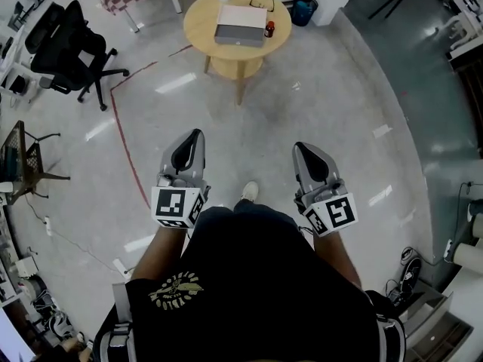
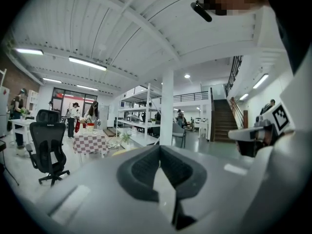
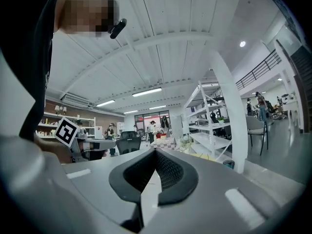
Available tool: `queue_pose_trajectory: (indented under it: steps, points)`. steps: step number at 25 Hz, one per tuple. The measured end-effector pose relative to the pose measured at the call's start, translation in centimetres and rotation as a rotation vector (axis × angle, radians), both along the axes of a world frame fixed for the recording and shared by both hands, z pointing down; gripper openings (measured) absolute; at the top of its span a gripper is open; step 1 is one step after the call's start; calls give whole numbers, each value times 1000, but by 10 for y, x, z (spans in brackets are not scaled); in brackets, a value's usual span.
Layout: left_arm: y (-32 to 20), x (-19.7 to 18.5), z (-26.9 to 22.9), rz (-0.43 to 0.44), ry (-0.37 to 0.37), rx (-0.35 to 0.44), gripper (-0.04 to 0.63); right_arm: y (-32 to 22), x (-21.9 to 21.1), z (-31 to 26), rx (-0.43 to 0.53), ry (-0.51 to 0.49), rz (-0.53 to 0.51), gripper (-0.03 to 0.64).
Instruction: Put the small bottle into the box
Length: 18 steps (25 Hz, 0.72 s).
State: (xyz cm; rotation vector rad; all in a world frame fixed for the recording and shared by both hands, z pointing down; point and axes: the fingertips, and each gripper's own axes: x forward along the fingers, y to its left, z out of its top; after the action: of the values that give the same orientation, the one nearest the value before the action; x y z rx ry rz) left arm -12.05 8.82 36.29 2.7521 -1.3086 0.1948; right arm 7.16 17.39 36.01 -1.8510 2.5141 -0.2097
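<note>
Jaws together and empty: left hand-held gripper [image 1: 195,137], right hand-held gripper [image 1: 301,149].

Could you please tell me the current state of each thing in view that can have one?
left hand-held gripper: shut, empty
right hand-held gripper: shut, empty
small bottle: upright on the round table, beside the box, not in it
box: on the table; open or closed cannot be told
office chair: unoccupied
</note>
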Motion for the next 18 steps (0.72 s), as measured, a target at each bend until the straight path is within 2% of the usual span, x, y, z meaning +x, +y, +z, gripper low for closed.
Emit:
queue_pose_trajectory:
  steps: [5, 10, 18]
  points:
    - [-14, 10, -3, -43, 4, 10, 0, -21, 18, -2, 19, -15, -19, 6]
    - [-16, 19, -16, -35, -5, 36, 0, -30, 17, -6, 33, -38, -54, 6]
    - [-39, 23, -8, -29, -18, 10, 0, -51, 28, 5, 1, -58, -32, 6]
